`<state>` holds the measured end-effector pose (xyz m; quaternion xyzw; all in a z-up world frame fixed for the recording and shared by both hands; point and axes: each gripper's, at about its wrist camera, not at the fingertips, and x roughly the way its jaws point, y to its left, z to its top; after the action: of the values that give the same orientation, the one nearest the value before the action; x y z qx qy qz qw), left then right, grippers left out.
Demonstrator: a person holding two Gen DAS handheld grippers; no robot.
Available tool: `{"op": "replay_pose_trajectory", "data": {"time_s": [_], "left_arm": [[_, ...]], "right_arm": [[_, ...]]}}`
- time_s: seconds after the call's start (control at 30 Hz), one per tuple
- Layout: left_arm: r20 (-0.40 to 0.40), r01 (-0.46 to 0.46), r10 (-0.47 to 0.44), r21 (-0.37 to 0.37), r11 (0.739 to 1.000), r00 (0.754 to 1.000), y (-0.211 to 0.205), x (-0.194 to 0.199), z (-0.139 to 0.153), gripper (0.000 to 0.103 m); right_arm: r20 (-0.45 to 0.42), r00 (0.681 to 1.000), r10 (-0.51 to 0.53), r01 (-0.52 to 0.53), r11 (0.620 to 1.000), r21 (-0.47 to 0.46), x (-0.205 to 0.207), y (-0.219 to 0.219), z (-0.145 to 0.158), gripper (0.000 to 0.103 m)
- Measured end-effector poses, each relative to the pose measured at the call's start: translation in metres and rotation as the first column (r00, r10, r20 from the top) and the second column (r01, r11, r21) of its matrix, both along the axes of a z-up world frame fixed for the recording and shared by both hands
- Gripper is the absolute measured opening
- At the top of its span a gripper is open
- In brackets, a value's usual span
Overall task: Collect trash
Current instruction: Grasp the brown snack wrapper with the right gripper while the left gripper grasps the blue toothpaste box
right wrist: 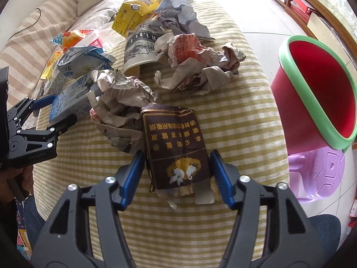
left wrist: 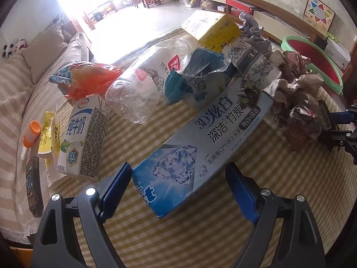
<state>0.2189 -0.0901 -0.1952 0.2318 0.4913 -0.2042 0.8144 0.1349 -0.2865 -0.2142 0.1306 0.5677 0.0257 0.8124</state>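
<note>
In the left wrist view, the left gripper point(left wrist: 178, 189) is standing wide open around the near end of the toothpaste box point(left wrist: 200, 143), which is lying on the striped cloth point(left wrist: 200, 234). The left pad is almost touching the box; the right pad is apart from it. A milk carton point(left wrist: 82, 138) is standing at 9 o'clock.

In the right wrist view, the right gripper point(right wrist: 177, 176) is half open, its pads flanking the brown cigarette pack point(right wrist: 176, 151); contact is unclear. The red bin point(right wrist: 316, 93) is waiting at 2 o'clock.
</note>
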Motion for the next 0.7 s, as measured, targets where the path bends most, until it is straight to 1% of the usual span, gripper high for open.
{"op": "replay_pose_trajectory", "data": {"time_s": [0.13, 0.2, 0.23, 0.3, 0.37, 0.47, 0.57, 0.63, 0.7], "left_arm": [[0.027, 0.033, -0.035, 0.049, 0.998, 0.999, -0.003, 0.001, -0.003, 0.084], [0.047, 0.045, -0.048, 0.059, 0.997, 0.998, -0.005, 0.002, -0.001, 0.084], [0.05, 0.049, -0.052, 0.063, 0.997, 0.997, -0.006, 0.003, -0.001, 0.086], [0.038, 0.065, -0.067, 0.065, 0.996, 0.997, -0.008, 0.005, -0.003, 0.087], [0.036, 0.079, -0.082, 0.084, 0.993, 0.996, -0.009, 0.005, -0.006, 0.086], [0.043, 0.082, -0.086, 0.092, 0.992, 0.995, -0.007, 0.003, -0.007, 0.083], [0.046, 0.077, -0.082, 0.09, 0.993, 0.996, -0.006, -0.001, -0.006, 0.076], [0.047, 0.068, -0.072, 0.085, 0.994, 0.996, -0.003, -0.005, -0.004, 0.066], [0.041, 0.052, -0.055, 0.067, 0.996, 0.998, 0.001, -0.008, -0.002, 0.061]], "right_arm": [[0.001, 1.0, 0.008, -0.008, 1.0, 0.003, -0.001, 0.002, 0.001, 0.055], [0.001, 1.0, 0.011, -0.011, 1.0, 0.0, -0.001, 0.003, 0.001, 0.055], [0.001, 1.0, 0.012, -0.012, 1.0, -0.001, -0.002, 0.004, 0.001, 0.055], [0.002, 1.0, 0.015, -0.015, 1.0, -0.006, -0.002, 0.006, 0.001, 0.055], [0.001, 1.0, 0.018, -0.018, 1.0, -0.009, -0.003, 0.007, 0.002, 0.054], [0.0, 1.0, 0.024, -0.024, 1.0, -0.005, -0.004, 0.007, 0.003, 0.053], [-0.001, 1.0, 0.028, -0.028, 1.0, -0.005, -0.005, 0.008, 0.004, 0.052], [0.0, 1.0, 0.029, -0.029, 1.0, -0.002, -0.004, 0.008, 0.005, 0.052], [0.005, 0.999, 0.033, -0.033, 0.999, -0.003, -0.005, 0.009, 0.007, 0.051]]}}
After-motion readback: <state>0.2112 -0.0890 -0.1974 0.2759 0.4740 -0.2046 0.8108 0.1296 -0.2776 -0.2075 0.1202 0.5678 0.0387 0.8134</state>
